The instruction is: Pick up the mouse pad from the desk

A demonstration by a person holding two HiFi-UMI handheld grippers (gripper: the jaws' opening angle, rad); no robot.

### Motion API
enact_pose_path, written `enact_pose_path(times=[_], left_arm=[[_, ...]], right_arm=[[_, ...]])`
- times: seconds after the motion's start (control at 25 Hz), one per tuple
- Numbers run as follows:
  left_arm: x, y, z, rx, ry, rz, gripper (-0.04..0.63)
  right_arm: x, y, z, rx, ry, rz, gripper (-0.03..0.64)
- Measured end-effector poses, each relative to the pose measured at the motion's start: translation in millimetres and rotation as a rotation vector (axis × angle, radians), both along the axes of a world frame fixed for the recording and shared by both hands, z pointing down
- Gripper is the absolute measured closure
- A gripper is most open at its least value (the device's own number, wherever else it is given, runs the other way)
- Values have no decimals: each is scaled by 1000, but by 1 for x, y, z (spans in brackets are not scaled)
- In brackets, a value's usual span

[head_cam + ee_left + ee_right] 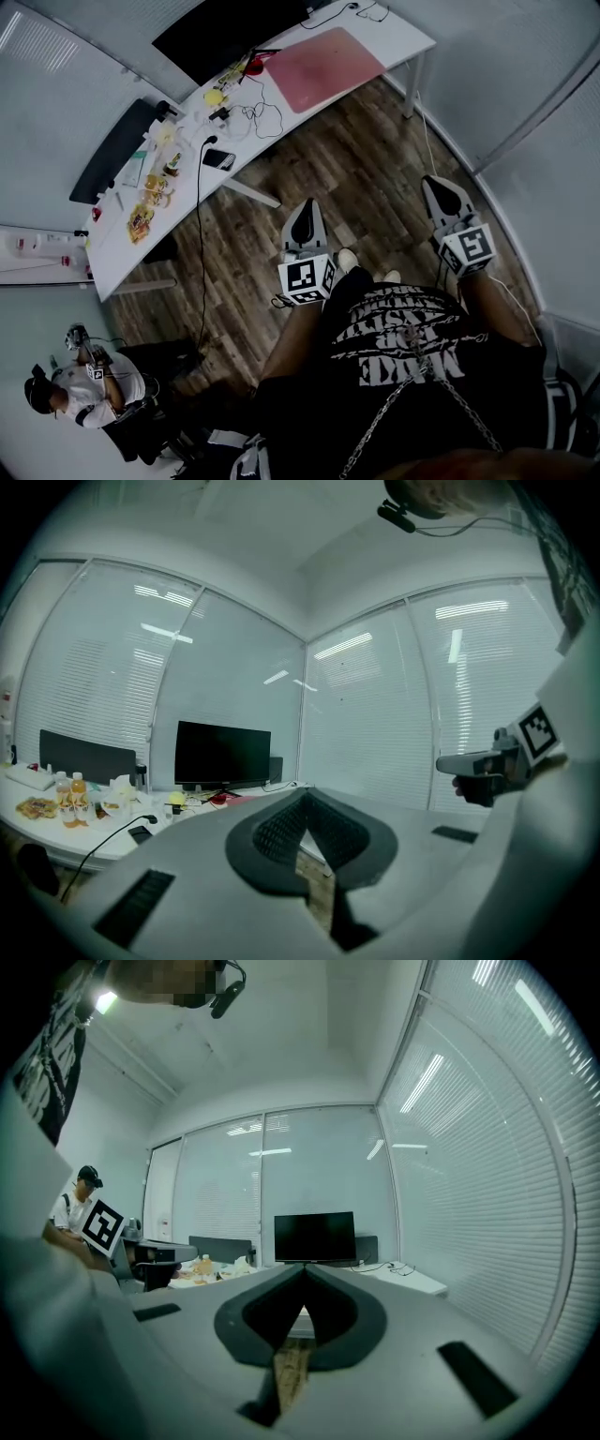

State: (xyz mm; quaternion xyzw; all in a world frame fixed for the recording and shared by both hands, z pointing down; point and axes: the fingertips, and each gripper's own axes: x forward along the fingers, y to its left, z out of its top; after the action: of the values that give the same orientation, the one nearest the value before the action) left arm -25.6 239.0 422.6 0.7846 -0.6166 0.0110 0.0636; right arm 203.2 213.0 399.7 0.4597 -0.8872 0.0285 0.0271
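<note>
The white desk (398, 36) stands well ahead of both your pairs of jaws, across the wood floor (356, 169). The pink mouse pad (323, 67) lies flat on it, far beyond your jaw tips and touched by neither. Your left gripper (307, 214) and right gripper (436, 187) each have their jaws pressed together, holding nothing.

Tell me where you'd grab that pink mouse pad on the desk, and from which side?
Probably its near edge, from the floor side. The pink mouse pad lies flat and thin on the white desk; that edge runs close along the desk's front rim, where a jaw could slip under.
</note>
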Motion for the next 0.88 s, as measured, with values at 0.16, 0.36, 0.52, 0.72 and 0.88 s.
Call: enact_pose_path(times=[0.16, 0.36, 0.52, 0.72, 0.88], left_arm=[[-9, -24, -5, 4, -5, 9, 588], [-25, -40, -3, 5, 17, 17, 588], [-42, -55, 3, -4, 29, 6, 588], [-68, -75, 1, 2, 47, 15, 588], [-81, -90, 8, 1, 65, 44, 588]], right_arm=[[-13, -21, -6, -3, 3, -2, 624], [-33, -40, -4, 4, 13, -6, 624], [-48, -57, 4, -9, 24, -7, 624], [-72, -78, -6, 29, 38, 3, 624], [-85, -89, -3, 29, 47, 33, 624]])
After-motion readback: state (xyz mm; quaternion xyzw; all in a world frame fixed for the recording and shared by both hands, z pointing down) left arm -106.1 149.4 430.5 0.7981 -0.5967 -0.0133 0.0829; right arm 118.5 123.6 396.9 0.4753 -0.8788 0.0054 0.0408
